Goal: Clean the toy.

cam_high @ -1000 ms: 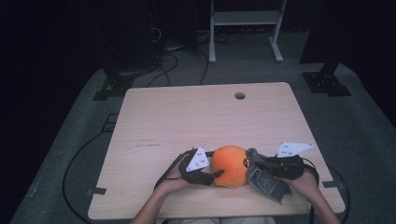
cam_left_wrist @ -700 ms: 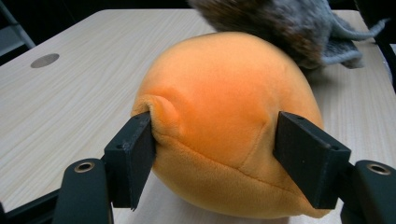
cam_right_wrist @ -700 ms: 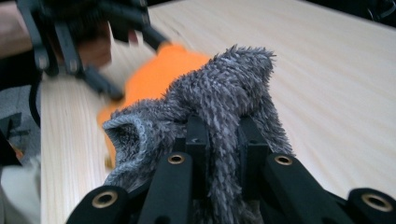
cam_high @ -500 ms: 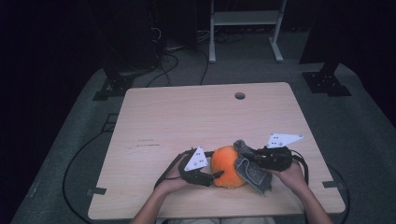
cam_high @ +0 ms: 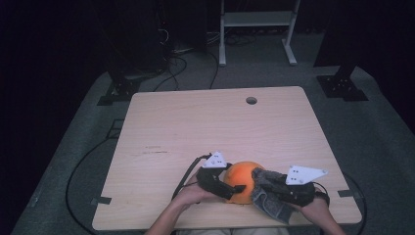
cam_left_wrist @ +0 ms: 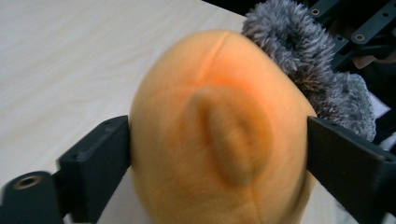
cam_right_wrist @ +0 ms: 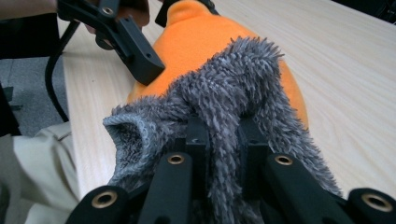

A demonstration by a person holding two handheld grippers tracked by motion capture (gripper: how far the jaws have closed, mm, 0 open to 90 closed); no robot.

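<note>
Orange plush ball [cam_high: 243, 180] resting on the desk [cam_high: 210, 127] close to its near edge, a little right of the middle of that edge. Left gripper [cam_high: 229, 187] set around the ball from the left: in the left gripper view, one black jaw at each flank of the orange plush [cam_left_wrist: 219, 135], jaws having just been opening, pads at most grazing the fabric, no squeeze visible. Grey fuzzy cloth [cam_high: 268, 196] draped against the ball's right side, touching it and trailing down toward the near edge. Right gripper [cam_right_wrist: 223, 135] clamped narrow on a fold of that grey cloth [cam_right_wrist: 224, 107], fibres bunched up between the two jaws, orange plush [cam_right_wrist: 196, 42] just beyond. Left gripper [cam_right_wrist: 135, 51] also seen farther off in the right gripper view, against the ball's far side. Hands entering from the near edge, one behind each gripper.
</note>
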